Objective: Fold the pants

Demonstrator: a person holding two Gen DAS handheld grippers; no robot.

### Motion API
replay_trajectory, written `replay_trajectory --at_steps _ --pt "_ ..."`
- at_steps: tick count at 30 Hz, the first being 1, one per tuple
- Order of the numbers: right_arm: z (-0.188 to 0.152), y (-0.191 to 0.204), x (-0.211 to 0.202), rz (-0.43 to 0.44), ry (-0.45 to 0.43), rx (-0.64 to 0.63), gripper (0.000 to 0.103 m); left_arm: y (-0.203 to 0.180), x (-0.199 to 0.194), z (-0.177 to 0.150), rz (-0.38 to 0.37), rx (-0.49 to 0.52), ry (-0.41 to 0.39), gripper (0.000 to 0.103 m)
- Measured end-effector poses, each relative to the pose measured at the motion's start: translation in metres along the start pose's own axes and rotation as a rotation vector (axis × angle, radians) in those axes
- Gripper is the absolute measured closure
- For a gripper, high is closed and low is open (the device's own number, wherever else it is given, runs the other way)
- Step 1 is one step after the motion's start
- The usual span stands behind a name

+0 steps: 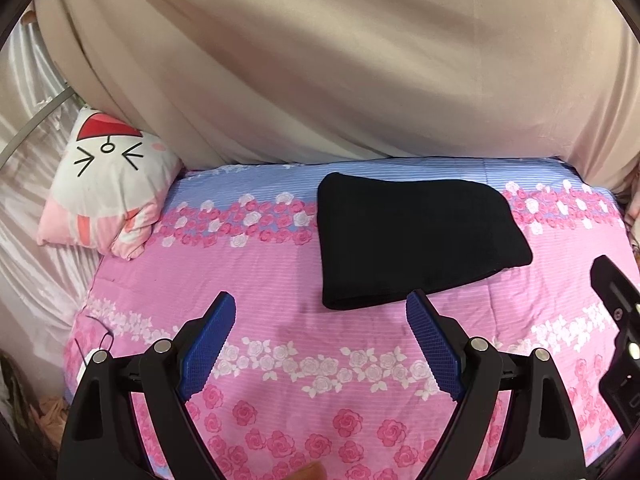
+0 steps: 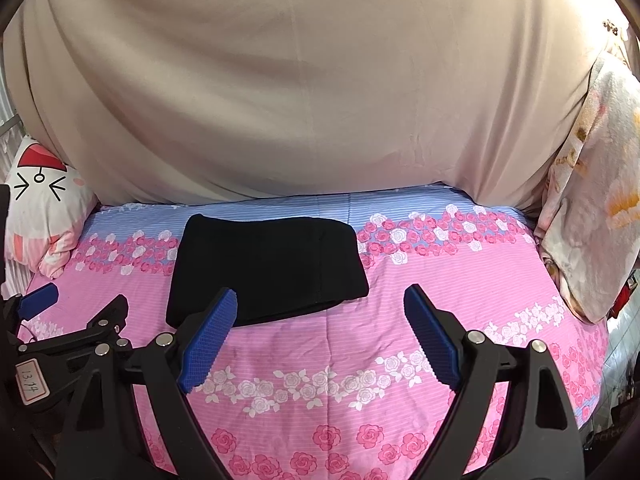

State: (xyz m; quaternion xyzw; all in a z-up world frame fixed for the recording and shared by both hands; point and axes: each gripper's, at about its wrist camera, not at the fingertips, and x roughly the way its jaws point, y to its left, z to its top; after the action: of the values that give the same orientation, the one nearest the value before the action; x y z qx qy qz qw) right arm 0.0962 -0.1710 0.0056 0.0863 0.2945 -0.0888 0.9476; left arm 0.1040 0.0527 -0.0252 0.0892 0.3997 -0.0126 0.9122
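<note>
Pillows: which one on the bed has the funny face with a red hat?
The pillow at the left end of the bed, white and pink with squinting eyes. The other pillow, at the right end, has orange and yellow patches and no face.

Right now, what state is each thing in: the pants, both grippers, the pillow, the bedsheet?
Pants: black, folded into a compact stack, lying flat on the bed, nothing touching them.
Left gripper: open, empty, short of the pants.
Right gripper: open, empty, short of the pants.
Cartoon pillow: propped at the bed's left end.
Floral bedsheet: spread flat, faint creases.
Beige curtain: hanging behind the bed.
</note>
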Motion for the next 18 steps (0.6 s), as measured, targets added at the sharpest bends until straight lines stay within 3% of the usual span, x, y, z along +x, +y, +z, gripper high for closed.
replay_trajectory --at_steps 8,18 --pt "0.0004 -0.0004 0.0005 -0.014 -0.003 0.000 0.019 -0.0038 -0.0048 0.0021 -0.017 0.018 -0.022 0.017" --pt "-0.0011 -0.0004 0.0002 -0.026 -0.001 0.002 0.019 0.0039 -0.0036 0.0019 -0.001 -0.031 -0.029 0.017"
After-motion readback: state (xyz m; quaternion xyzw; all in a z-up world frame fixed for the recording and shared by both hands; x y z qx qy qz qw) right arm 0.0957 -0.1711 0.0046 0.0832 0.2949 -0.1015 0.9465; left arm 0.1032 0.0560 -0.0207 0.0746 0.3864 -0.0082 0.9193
